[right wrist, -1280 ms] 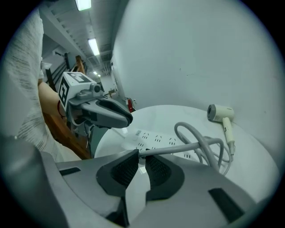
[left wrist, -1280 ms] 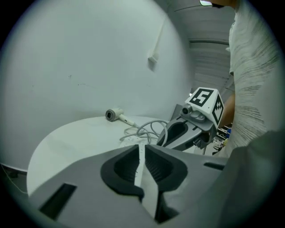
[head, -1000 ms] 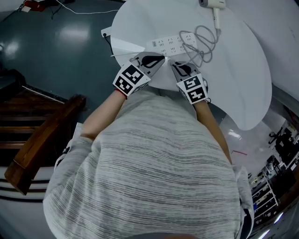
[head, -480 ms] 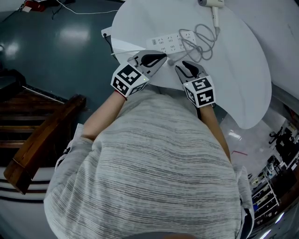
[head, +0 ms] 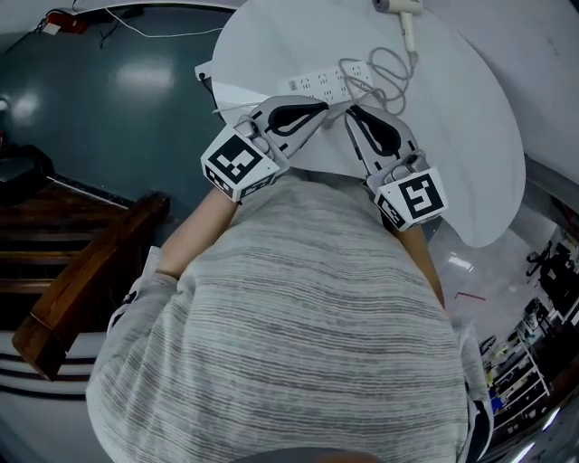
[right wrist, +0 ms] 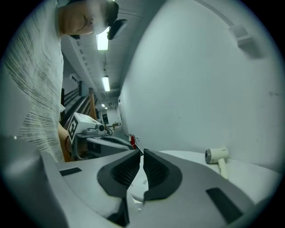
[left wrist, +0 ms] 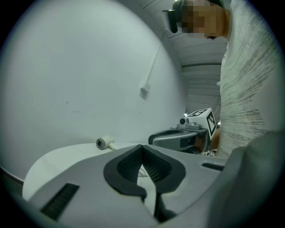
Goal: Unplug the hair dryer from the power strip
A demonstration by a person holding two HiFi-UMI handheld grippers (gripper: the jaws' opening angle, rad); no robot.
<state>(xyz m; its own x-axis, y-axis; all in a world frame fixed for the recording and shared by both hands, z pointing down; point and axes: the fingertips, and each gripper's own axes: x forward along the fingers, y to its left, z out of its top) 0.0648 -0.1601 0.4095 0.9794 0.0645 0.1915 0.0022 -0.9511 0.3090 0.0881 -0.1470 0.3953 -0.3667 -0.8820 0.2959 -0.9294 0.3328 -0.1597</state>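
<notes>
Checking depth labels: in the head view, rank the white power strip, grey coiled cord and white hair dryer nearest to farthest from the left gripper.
From the left gripper:
1. white power strip, just beyond its jaws.
2. grey coiled cord, further off to the right.
3. white hair dryer, farthest, at the top of the view.

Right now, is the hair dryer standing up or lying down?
Lying down. The hair dryer rests on its side on the table, handle flat.

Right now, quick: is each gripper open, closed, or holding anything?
Left gripper: closed, empty.
Right gripper: has just been closing, jaws a slit apart, nothing between them.
</notes>
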